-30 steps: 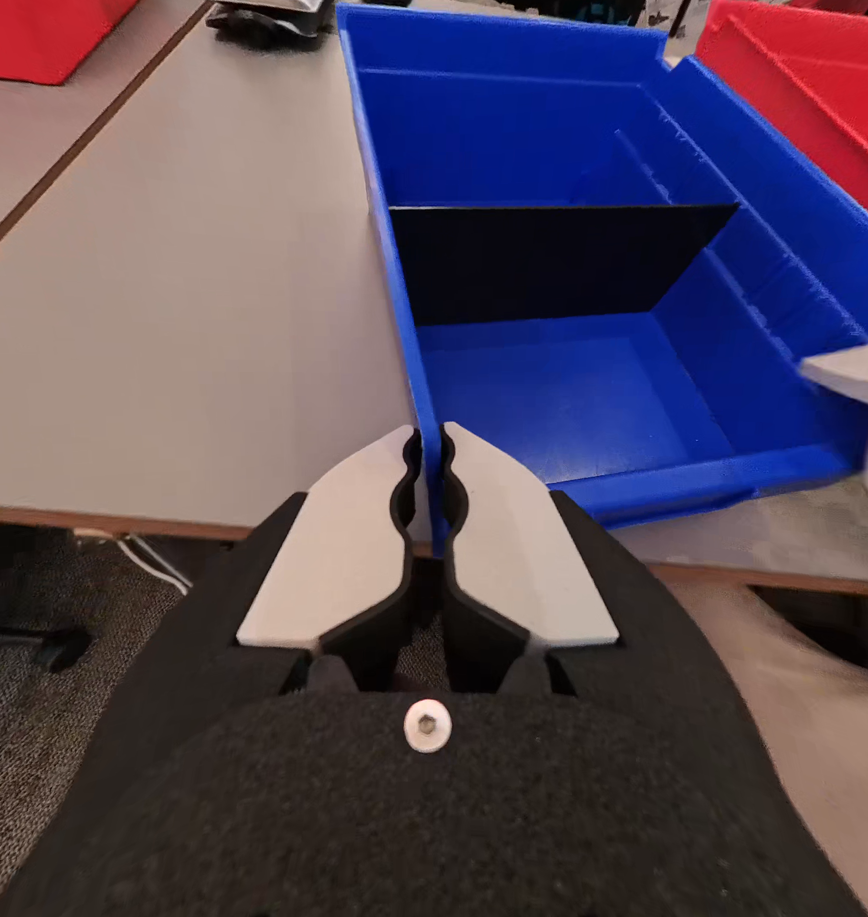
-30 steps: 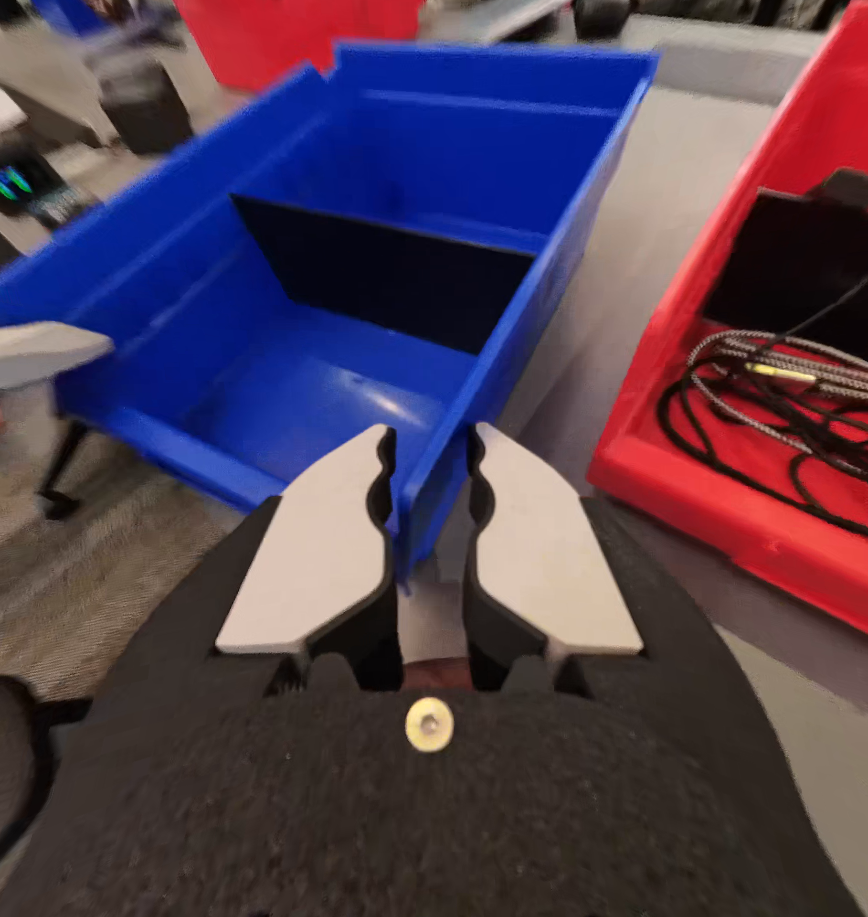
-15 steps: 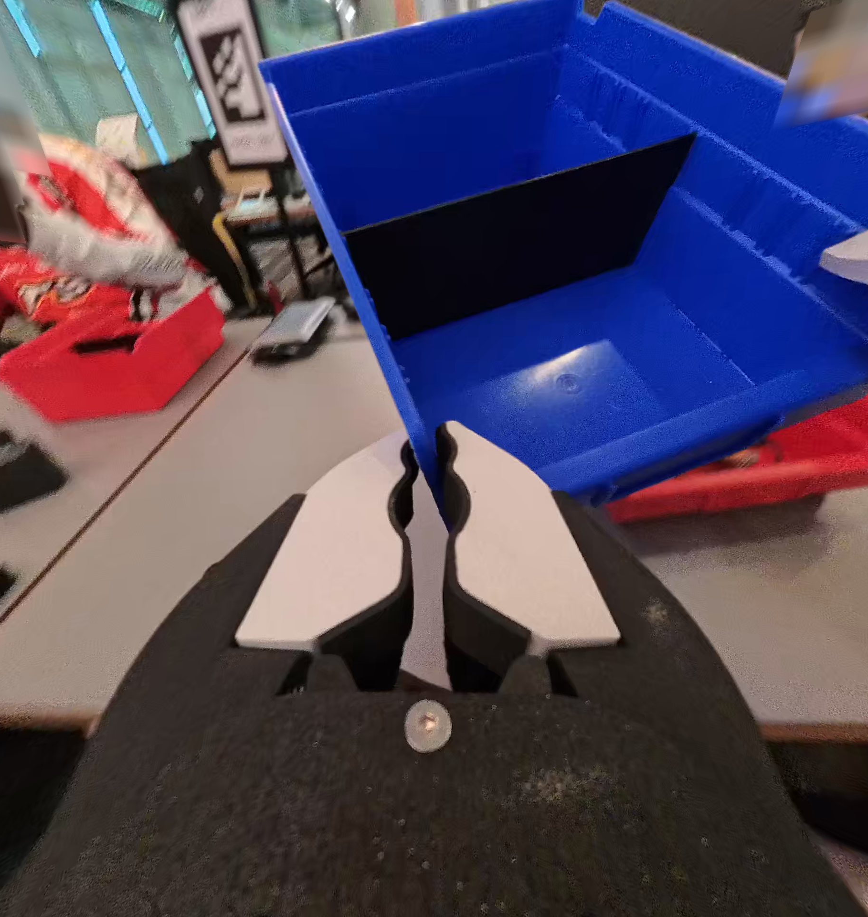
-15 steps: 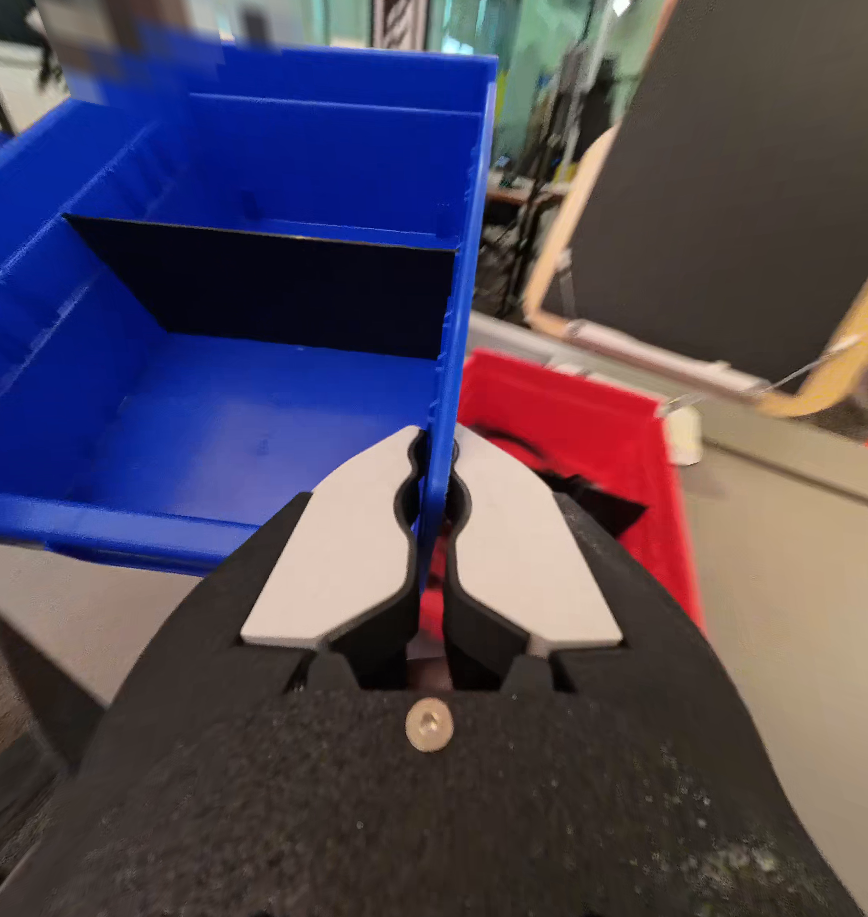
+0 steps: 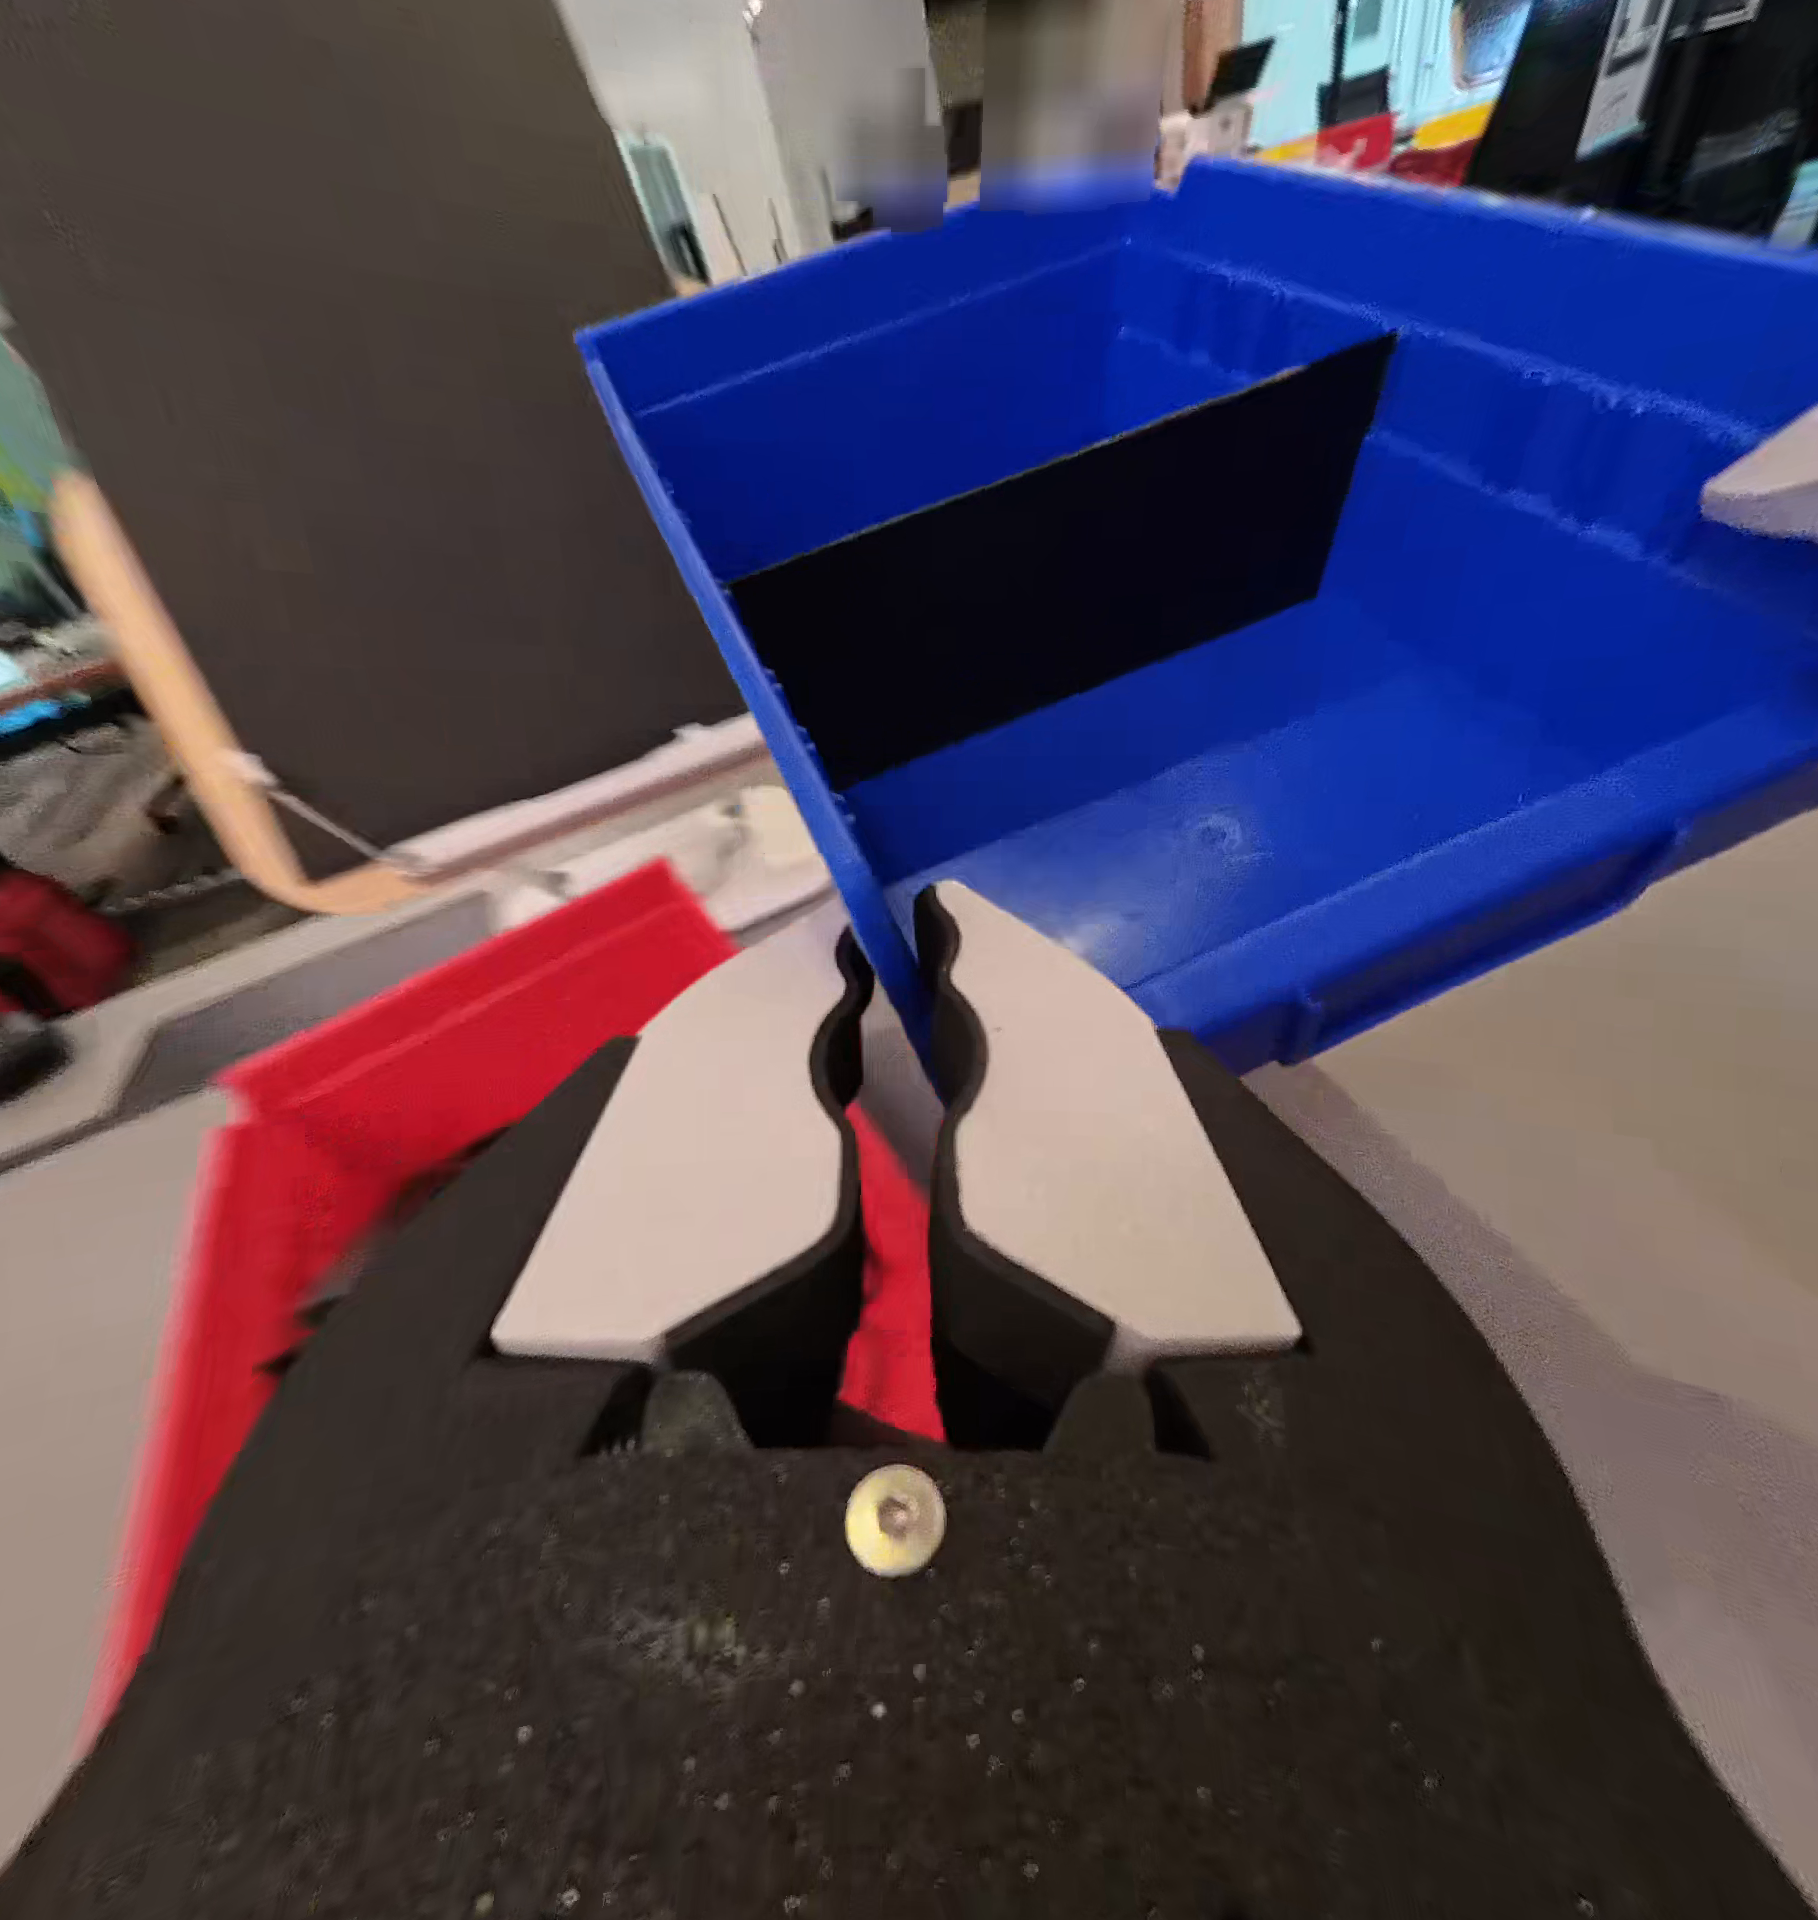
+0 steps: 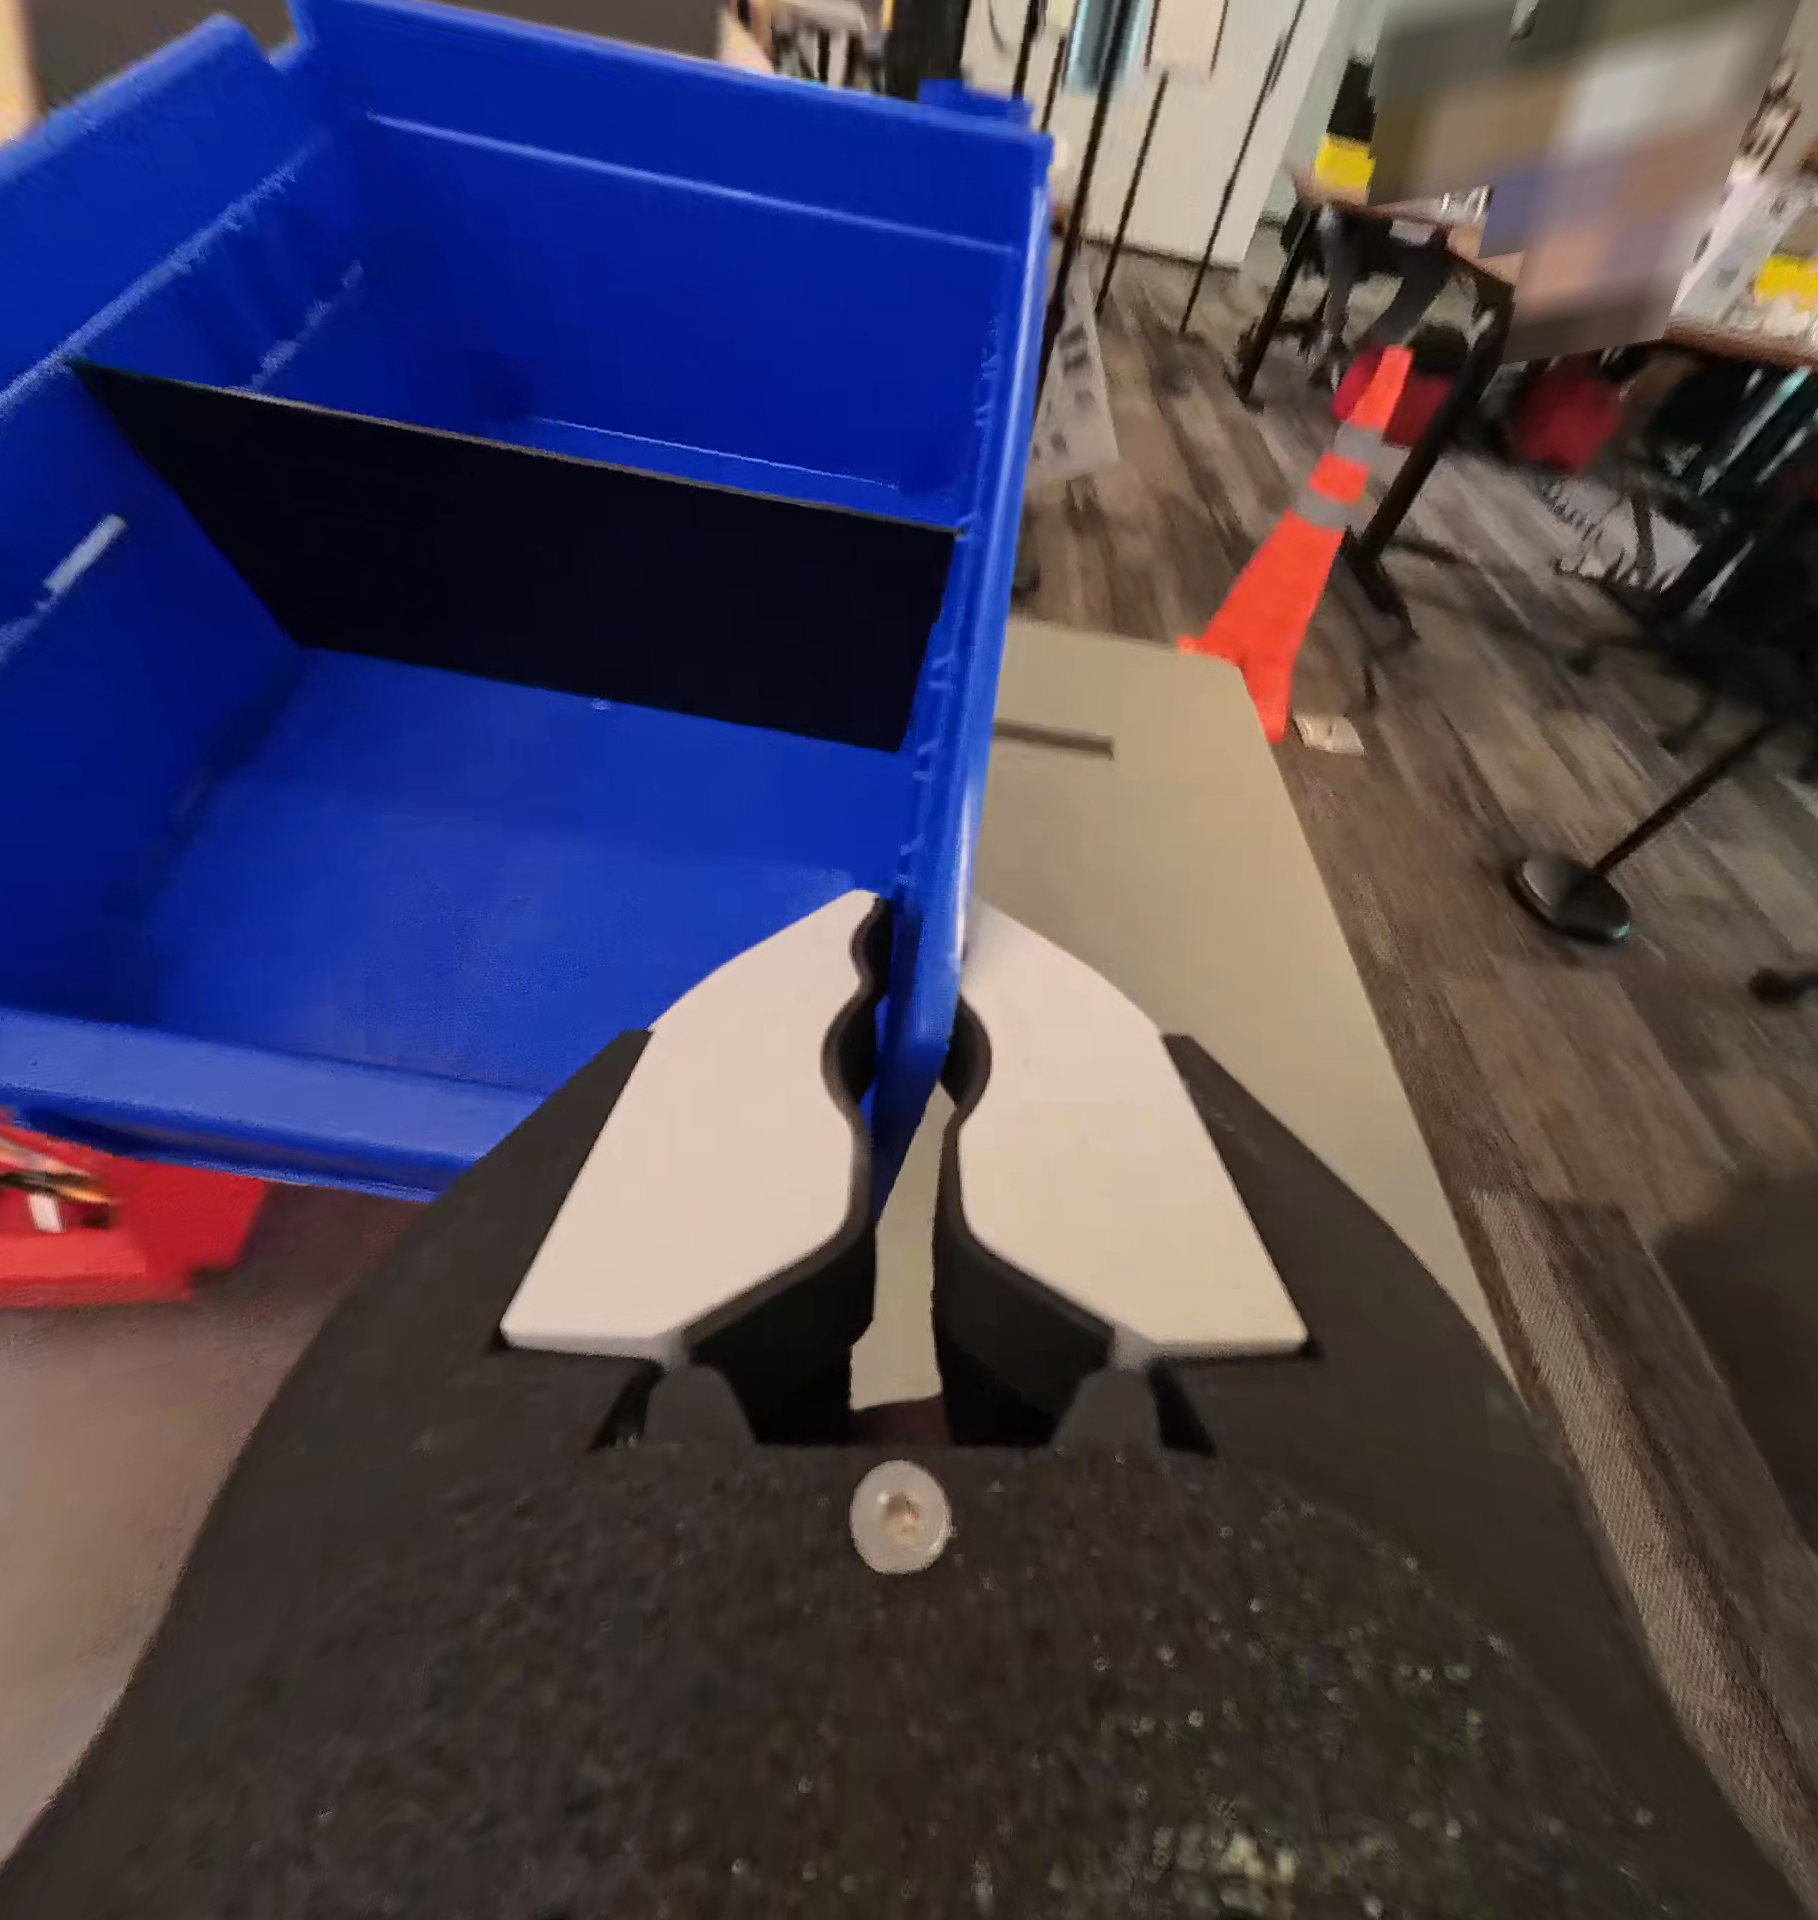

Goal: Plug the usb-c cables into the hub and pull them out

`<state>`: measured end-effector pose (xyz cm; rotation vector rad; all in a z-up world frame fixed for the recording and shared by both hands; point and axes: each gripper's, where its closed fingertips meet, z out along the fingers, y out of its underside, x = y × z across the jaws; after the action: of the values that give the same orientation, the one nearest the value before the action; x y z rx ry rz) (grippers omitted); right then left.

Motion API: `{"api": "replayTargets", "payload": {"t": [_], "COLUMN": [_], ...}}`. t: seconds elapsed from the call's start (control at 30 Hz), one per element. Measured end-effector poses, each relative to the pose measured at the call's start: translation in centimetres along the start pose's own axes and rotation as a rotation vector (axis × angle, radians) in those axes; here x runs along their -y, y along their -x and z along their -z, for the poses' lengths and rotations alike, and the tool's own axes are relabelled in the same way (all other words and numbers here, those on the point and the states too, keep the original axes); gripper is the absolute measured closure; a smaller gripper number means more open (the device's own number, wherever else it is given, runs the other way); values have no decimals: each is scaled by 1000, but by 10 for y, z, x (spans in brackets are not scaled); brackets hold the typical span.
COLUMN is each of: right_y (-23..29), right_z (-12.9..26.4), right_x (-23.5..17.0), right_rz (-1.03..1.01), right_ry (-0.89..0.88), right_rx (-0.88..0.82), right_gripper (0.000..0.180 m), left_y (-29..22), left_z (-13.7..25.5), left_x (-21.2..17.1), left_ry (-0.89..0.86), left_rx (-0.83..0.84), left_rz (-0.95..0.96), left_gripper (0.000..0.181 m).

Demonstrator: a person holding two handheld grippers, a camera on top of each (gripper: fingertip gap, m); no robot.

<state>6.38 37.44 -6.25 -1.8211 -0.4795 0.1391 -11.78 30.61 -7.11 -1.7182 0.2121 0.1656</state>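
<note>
A: What had changed? 
B: The blue bin (image 5: 1300,665) had been on the table (image 5: 1611,1195) a second earlier; now it hung in the air, tilted, above the red bin (image 5: 417,1101); the room behind had swung round too. 
A: And the grippers? 
B: The left gripper (image 5: 892,935) was nearly closed, pinching the bin's left wall; the right gripper (image 6: 920,935) was clamped likewise on its right wall (image 6: 978,582). 
A: What did that mean for the plugging? 
B: I judged it not yet begun; this looked like clearing or fetching. 
A: Where were the cables and hub? 
B: No hub showed; the blue bin's front section looked empty and its black divider (image 6: 531,582) hid the back; something in the red bin's corner (image 6: 43,1195) was too blurred to name.
</note>
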Motion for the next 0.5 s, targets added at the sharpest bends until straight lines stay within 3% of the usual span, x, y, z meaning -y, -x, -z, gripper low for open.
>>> {"api": "replayTargets", "payload": {"t": [0.23, 0.5], "right_y": [-93, -115], "right_z": [-35, -51], "right_x": [-109, -157], "right_rz": [-131, -156], "right_ry": [173, 203], "right_rx": [-29, 9], "right_gripper": [176, 175], "left_y": [-120, -163], "left_z": [-66, -73], "left_x": [-67, -102], "left_ry": [158, 221], "left_rx": [-108, -163], "left_rz": [7, 5], "left_gripper": [173, 169]}}
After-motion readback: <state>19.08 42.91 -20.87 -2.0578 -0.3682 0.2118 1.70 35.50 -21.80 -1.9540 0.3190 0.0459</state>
